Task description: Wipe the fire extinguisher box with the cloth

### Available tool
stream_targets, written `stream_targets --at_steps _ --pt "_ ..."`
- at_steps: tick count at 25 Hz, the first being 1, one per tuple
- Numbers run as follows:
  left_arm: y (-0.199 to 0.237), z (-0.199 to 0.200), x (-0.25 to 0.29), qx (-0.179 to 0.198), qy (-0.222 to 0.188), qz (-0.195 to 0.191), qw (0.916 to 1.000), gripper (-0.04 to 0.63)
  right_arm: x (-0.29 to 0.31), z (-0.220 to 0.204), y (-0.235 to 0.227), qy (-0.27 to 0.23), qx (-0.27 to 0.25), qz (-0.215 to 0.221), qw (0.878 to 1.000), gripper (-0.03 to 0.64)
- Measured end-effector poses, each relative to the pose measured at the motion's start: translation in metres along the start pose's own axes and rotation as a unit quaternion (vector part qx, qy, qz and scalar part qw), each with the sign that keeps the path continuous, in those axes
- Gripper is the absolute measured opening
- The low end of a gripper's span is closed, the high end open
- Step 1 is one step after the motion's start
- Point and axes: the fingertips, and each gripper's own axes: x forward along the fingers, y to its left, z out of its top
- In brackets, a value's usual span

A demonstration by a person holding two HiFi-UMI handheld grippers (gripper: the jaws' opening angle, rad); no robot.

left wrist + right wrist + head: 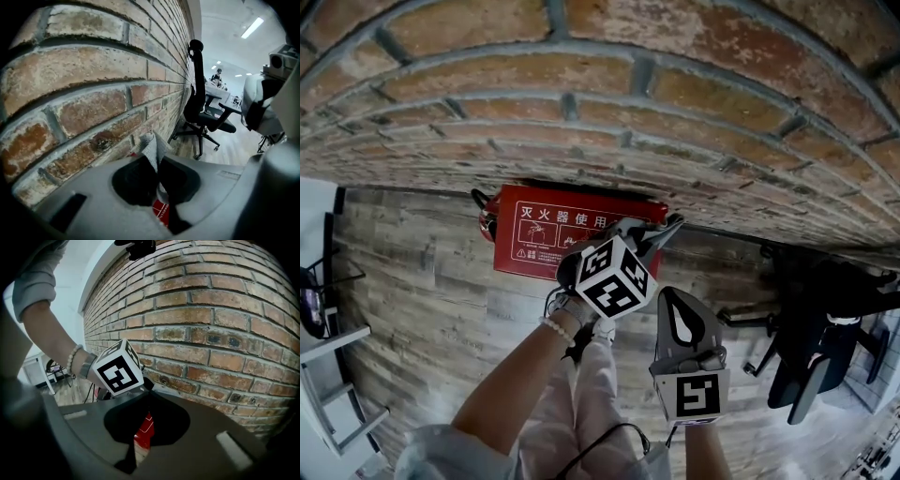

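The right gripper hangs nearest, jaws pressed together on nothing. Beyond it, the left gripper pinches the grey cloth at the right end of the red fire extinguisher box, which stands against the brick wall

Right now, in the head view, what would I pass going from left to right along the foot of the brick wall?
White frame → red fire extinguisher box → left gripper, shut on the cloth, at the box's right end → right gripper → black office chair.
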Motion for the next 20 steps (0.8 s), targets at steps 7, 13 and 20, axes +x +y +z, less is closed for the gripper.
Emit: stream_targets --at_steps 7,13,20 --pt "0.008 -0.016 0.015 0.002 0.048 0.015 0.9987 0.011 0.003 -0.006 -0.001 0.001 0.003 0.01 1.0 0.006" --pt "0.015 -0.021 0.022 0.012 0.066 0.028 0.9974 0.011 0.007 -0.005 -0.002 0.004 0.0 0.01 1.0 0.006" --pt "0.021 -0.029 0.023 0.009 0.076 0.036 0.9964 0.011 0.01 -0.005 0.004 0.009 -0.009 0.018 1.0 0.006"
